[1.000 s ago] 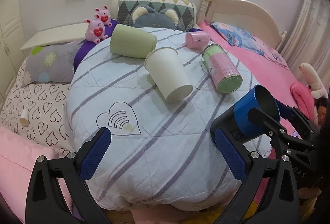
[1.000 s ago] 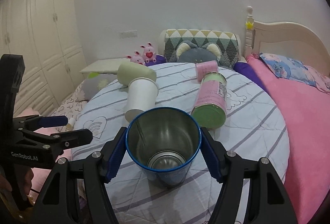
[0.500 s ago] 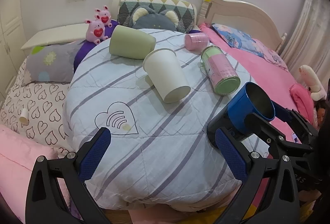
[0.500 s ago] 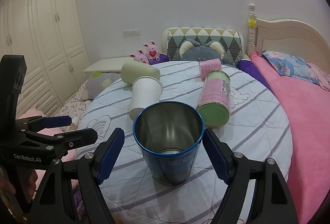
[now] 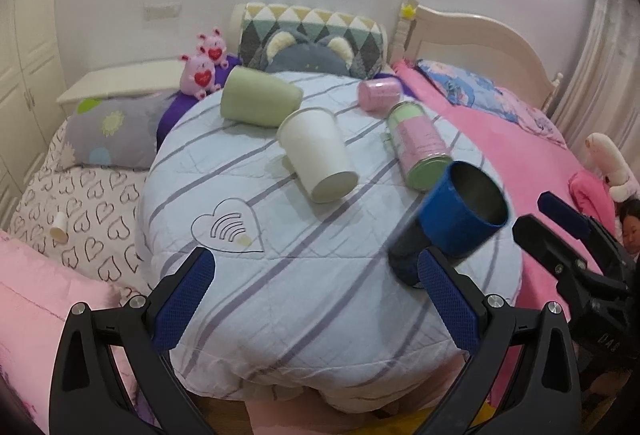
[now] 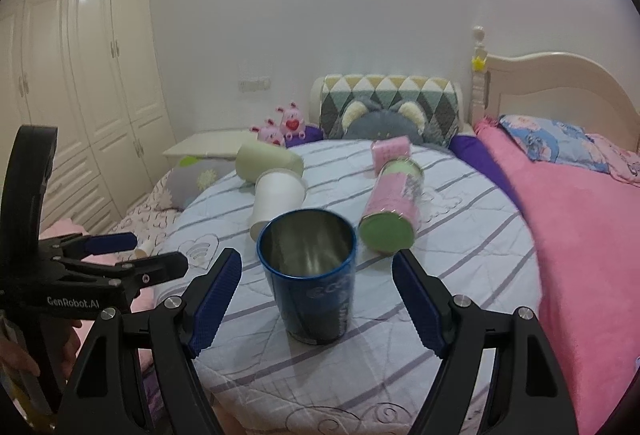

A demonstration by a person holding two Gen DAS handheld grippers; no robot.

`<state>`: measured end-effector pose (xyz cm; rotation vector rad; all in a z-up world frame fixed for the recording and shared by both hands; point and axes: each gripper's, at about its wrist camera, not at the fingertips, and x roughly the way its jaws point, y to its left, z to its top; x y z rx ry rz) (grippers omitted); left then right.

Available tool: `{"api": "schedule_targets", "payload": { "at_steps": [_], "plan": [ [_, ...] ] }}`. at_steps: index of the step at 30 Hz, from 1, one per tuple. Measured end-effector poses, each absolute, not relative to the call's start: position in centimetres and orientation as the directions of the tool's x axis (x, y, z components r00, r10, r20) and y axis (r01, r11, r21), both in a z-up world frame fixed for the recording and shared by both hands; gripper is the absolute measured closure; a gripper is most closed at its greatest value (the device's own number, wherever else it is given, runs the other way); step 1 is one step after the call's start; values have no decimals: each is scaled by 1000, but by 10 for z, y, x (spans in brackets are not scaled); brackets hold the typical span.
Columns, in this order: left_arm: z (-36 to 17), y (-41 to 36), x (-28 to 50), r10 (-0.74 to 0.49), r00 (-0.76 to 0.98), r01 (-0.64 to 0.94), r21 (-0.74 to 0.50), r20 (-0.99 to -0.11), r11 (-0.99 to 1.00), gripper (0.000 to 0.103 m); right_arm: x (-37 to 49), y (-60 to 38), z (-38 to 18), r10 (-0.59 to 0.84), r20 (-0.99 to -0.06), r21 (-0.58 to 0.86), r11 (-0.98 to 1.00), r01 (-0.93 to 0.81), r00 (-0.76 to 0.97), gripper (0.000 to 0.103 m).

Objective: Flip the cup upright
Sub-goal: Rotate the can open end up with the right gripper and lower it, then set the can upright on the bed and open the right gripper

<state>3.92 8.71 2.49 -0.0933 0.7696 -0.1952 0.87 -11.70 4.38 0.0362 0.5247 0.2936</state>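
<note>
On striped quilt (image 6: 460, 275), blue cup (image 6: 310, 275) upright, free between wide-spread right tool (image 6: 316, 295); left tool (image 5: 316, 299) wide, level

My left gripper (image 5: 316, 303) frames the bottom, its fingers spread wide on nothing. At right centre a blue cup (image 5: 456, 219) stands mouth-up on the striped round cushion (image 5: 280, 275), white cup (image 5: 316, 159) lying behind.

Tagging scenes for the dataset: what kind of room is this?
Very likely a home bedroom. A cream wooden headboard stands behind a pink blanket, pink plush toys sit by the pillows, and tall white wardrobe doors line the wall. The cups lie on a round striped quilted surface beside the bed.
</note>
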Motion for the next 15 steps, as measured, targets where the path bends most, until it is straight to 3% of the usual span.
{"api": "schedule_targets", "payload": {
  "at_steps": [15],
  "plan": [
    [35,19,1,-192,788,162,-103,-585,981,0,-40,-168,56,152,-351,38,988,-148,924,23]
  ]
}}
